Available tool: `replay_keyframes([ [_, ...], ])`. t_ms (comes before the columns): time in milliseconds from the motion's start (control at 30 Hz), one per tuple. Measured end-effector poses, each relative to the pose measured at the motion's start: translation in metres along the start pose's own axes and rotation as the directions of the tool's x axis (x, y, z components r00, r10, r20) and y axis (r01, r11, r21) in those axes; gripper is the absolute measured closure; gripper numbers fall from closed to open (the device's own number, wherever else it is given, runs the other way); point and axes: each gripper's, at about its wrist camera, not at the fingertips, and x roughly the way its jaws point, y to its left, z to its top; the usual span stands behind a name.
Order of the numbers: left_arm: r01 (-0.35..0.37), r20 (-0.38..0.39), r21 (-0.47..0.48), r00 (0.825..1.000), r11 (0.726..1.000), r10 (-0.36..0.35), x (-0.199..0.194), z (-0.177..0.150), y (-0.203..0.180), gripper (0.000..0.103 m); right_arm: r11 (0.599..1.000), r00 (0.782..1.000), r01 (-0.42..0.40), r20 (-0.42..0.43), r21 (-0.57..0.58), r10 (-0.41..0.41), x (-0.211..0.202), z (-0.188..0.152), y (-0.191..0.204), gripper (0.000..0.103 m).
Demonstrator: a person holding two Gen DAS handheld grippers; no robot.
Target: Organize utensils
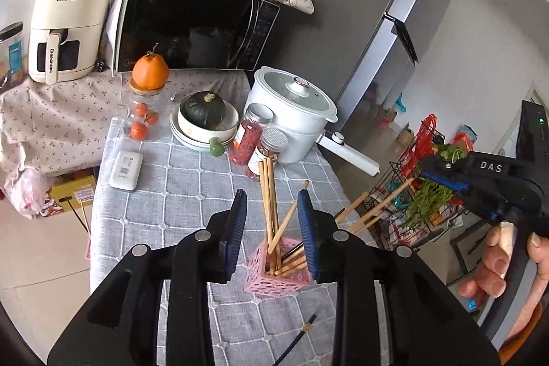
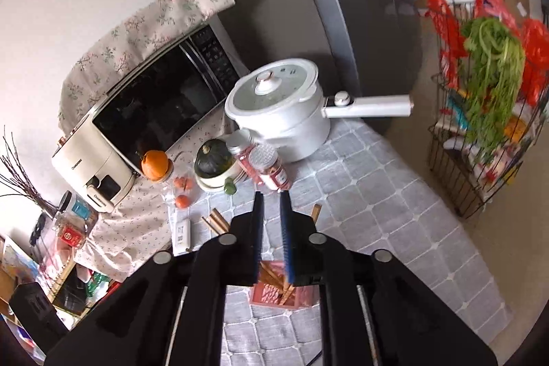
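Two grippers hover over a pink holder (image 1: 274,273) of wooden chopsticks (image 1: 269,194) on a grey quilted tablecloth (image 1: 192,180). Seen from the left wrist, the left gripper (image 1: 272,194) has its blue-padded fingers (image 1: 240,215) spread apart on either side of the leaning sticks, pressing on none of them; the holder stands low between the fingers, near the cloth's front edge. A dark chopstick (image 1: 298,338) lies on the cloth in front of the holder, apart from it.

At the right of that view a hand (image 1: 504,259) holds the right gripper (image 1: 442,174), its tips close to the top of one slanting stick; whether they touch it cannot be told. From the right wrist, the right gripper (image 2: 271,194) shows its fingers (image 2: 286,228) slightly parted with a narrow gap and nothing pinched between them, the holder (image 2: 274,294) and stick ends directly below.

Beyond stand a white pot (image 1: 291,112), two jars (image 1: 254,132), a bowl with a green squash (image 1: 202,108), an orange (image 1: 150,71), a microwave (image 1: 195,23) and an air fryer (image 1: 67,23). A wire rack (image 2: 480,132) with greens stands off the table by the fridge (image 2: 343,6).
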Motion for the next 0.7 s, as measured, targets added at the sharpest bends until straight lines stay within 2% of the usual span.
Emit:
replay_keyframes([
  [33,0.000,-0.002,0.007,1.000,1.000,0.000,-0.001,-0.001,-0.001,0.071,1.000,1.000,0.005,-0.003,0.002,-0.005,0.001,-0.004,-0.001,0.087],
  [100,-0.004,-0.006,0.019,1.000,1.000,0.004,-0.001,-0.005,-0.003,0.061,1.000,1.000,0.012,-0.009,-0.001,-0.012,0.002,-0.011,-0.004,0.080],
  [200,-0.011,-0.020,0.033,1.000,0.999,0.012,0.001,-0.012,-0.006,0.056,1.000,1.000,0.020,-0.008,-0.011,-0.020,-0.003,-0.027,-0.009,0.069],
  [300,-0.022,-0.058,0.067,0.998,0.998,0.026,0.008,-0.024,-0.013,0.056,1.000,1.000,0.023,0.006,0.007,-0.023,-0.011,-0.048,-0.024,0.046],
  [333,-0.025,-0.071,0.076,0.997,0.997,0.030,0.011,-0.029,-0.015,0.056,0.999,0.999,0.030,0.010,0.023,-0.030,-0.015,-0.059,-0.035,0.042],
  [433,-0.033,-0.104,0.096,0.994,0.995,0.043,0.016,-0.043,-0.020,0.051,0.997,0.998,0.057,-0.008,0.055,-0.056,-0.019,-0.083,-0.064,0.039],
  [500,-0.040,-0.110,0.099,0.993,0.994,0.051,0.017,-0.049,-0.022,0.041,0.992,0.997,0.070,-0.045,0.106,-0.065,-0.016,-0.103,-0.093,0.035],
  [600,-0.036,-0.127,0.116,0.991,0.993,0.051,0.019,-0.057,-0.028,0.041,0.972,0.991,0.062,-0.131,0.227,-0.033,-0.006,-0.129,-0.139,0.035],
  [700,-0.037,-0.153,0.157,0.986,0.987,0.061,0.023,-0.068,-0.038,0.040,0.934,0.978,0.065,-0.207,0.350,0.009,0.009,-0.153,-0.182,0.035],
])
